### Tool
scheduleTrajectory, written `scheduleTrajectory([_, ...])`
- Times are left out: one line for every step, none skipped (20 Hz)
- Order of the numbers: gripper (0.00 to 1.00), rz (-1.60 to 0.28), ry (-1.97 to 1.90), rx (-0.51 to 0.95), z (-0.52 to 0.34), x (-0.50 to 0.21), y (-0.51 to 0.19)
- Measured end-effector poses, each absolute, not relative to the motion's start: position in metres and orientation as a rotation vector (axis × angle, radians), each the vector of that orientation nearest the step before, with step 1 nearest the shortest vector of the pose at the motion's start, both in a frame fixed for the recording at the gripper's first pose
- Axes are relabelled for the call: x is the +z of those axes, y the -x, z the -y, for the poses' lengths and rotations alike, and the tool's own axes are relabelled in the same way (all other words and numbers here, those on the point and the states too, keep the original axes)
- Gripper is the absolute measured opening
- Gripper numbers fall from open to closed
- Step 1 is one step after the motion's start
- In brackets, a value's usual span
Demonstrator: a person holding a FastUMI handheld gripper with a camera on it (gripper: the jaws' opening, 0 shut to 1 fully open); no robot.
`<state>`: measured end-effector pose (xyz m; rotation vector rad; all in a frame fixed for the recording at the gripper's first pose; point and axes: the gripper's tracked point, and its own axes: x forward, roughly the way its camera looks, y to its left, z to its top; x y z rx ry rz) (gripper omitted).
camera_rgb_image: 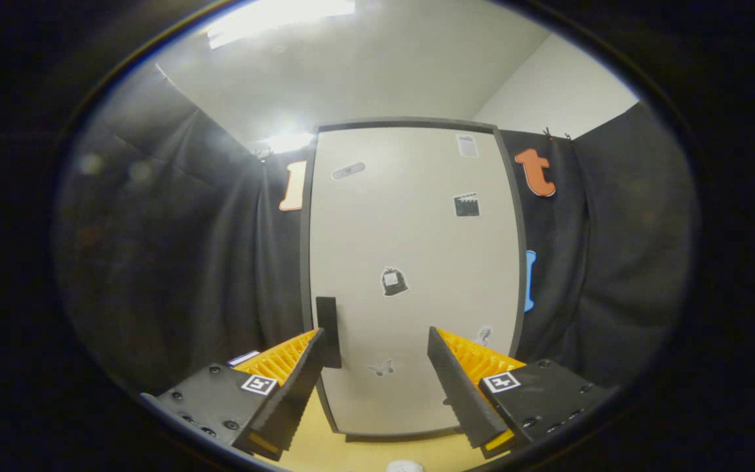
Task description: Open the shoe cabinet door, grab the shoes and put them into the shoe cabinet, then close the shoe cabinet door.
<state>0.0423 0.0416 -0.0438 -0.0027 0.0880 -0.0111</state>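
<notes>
A tall shoe cabinet [410, 275] stands shut against the booth's black cloth wall [194, 262], seen from the gripper view, its pale door [417, 249] framed by a dark edge and dotted with small stickers [394, 280]. A dark upright handle [328, 331] sits low on the door, close to the cabinet's left edge. The gripper [374, 357] is held just in front of the cabinet with its two fingers spread wide apart, holding nothing; the lower part of the door shows in the gap between them. The left finger's tip lies just beside the handle, at its lower end, though whether the two touch cannot be told. The right finger's tip stands well apart from the handle, before the cabinet's lower right part. The cabinet rests on a yellowish wooden floor [351, 452], and a small white object [405, 466], too little of it in sight to identify, lies on that floor nearer the camera than the cabinet's base. Above the cabinet, a ceiling light [279, 16] glares on the white ceiling.
</notes>
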Motion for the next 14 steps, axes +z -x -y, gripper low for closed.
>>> scheduleTrajectory([0.98,-0.092,-0.003,-0.025,-0.047,-0.048,-0.051])
scheduleTrajectory([0.98,-0.093,-0.012,-0.036,-0.053,-0.051,-0.060])
scheduleTrajectory([0.98,-0.091,-0.025,-0.043,-0.059,-0.054,-0.069])
scheduleTrajectory([0.98,-0.091,-0.039,-0.045,-0.068,-0.059,-0.080])
scheduleTrajectory([0.98,-0.092,-0.050,-0.049,-0.076,-0.064,-0.089])
scheduleTrajectory([0.98,-0.093,-0.053,-0.055,-0.082,-0.068,-0.099])
scheduleTrajectory([0.98,-0.094,-0.052,-0.062,-0.086,-0.074,-0.107])
scheduleTrajectory([0.98,-0.097,-0.050,-0.073,-0.087,-0.078,-0.115])
scheduleTrajectory([0.97,-0.101,-0.050,-0.080,-0.090,-0.084,-0.122])
scheduleTrajectory([0.97,-0.103,-0.050,-0.087,-0.091,-0.088,-0.130])
scheduleTrajectory([0.97,-0.107,-0.049,-0.092,-0.092,-0.093,-0.136])
scheduleTrajectory([0.95,-0.114,-0.046,-0.096,-0.093,-0.097,-0.142])
scheduleTrajectory([0.93,-0.124,-0.042,-0.097,-0.093,-0.104,-0.149])
scheduleTrajectory([0.92,-0.136,-0.036,-0.101,-0.092,-0.110,-0.154])
